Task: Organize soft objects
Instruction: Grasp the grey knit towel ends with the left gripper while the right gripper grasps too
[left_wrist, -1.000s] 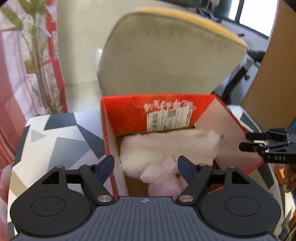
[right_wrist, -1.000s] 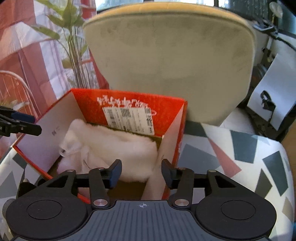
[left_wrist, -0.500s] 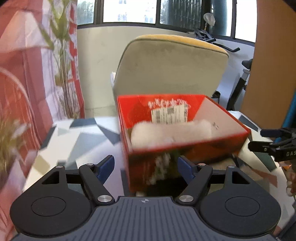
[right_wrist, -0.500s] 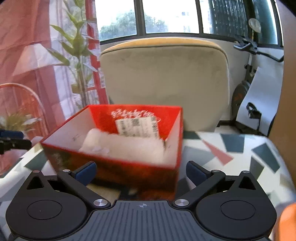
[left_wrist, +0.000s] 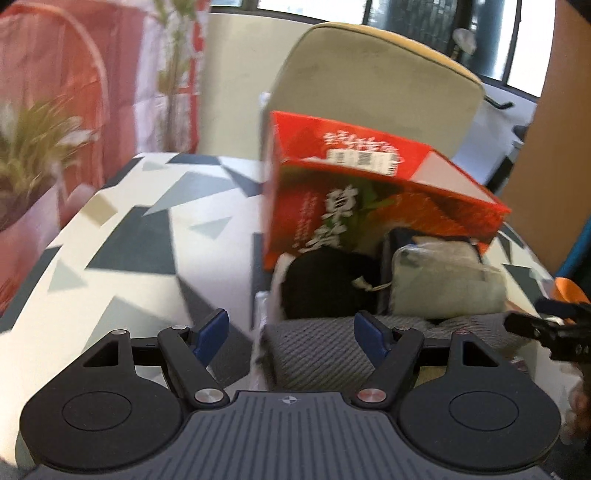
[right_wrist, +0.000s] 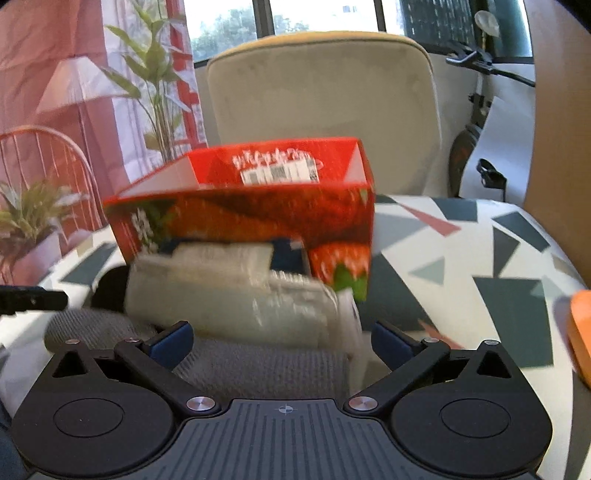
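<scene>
A red cardboard box (left_wrist: 369, 199) stands on the patterned table; it also shows in the right wrist view (right_wrist: 251, 218). In front of it lie soft items: a black bundle (left_wrist: 328, 284), a pale grey-green packed cloth (left_wrist: 443, 284) (right_wrist: 229, 299) and a grey ribbed knit (left_wrist: 317, 354) (right_wrist: 258, 365). My left gripper (left_wrist: 291, 332) is open and empty, above the near edge of the grey knit. My right gripper (right_wrist: 280, 339) is open and empty, over the knit and the pale cloth. The box's inside is hidden from here.
A beige chair back (right_wrist: 325, 103) stands behind the table (left_wrist: 129, 240). Potted plants (left_wrist: 33, 144) sit at the left. An orange object (right_wrist: 580, 325) lies at the right edge. A wooden panel (left_wrist: 554, 122) rises at the right.
Both grippers have pulled back and dropped lower, away from the box. The white fluffy toy inside is out of sight now. The right gripper has opened wider. The soft items in front have come into view.
</scene>
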